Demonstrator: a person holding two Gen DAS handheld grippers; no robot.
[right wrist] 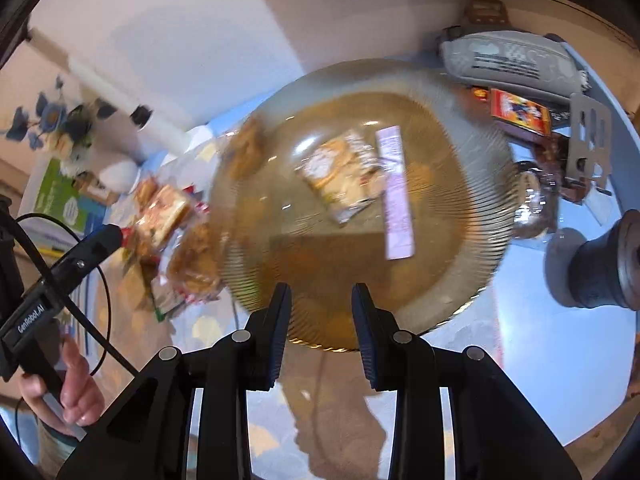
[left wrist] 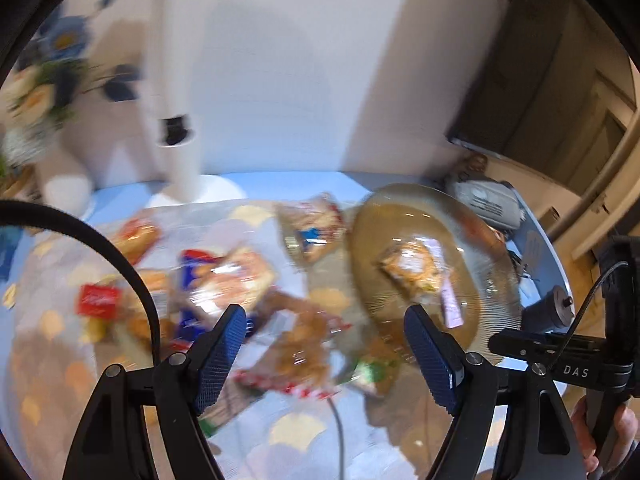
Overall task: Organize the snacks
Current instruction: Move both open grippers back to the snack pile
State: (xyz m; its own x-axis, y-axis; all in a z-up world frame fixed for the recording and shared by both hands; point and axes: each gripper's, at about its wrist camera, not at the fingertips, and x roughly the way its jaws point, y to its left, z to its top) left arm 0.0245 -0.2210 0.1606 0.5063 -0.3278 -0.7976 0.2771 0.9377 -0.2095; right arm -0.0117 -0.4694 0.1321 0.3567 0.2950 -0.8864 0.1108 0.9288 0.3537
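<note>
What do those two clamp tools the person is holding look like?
Each is black, with two fingers tipped by dark blue, finely textured pads. The left gripper shows as a black bar marked "GenRobot.AI", trailing a thin black cable. The right gripper carries white "DAS" lettering and a thin cable. No sleeves can be made out.

An amber ribbed glass plate (right wrist: 360, 292) is lying flat on the tabletop, holding one clear-wrapped snack packet (right wrist: 340, 168). More wrapped snacks (left wrist: 240, 276) are lying scattered just beside its left rim.
</note>
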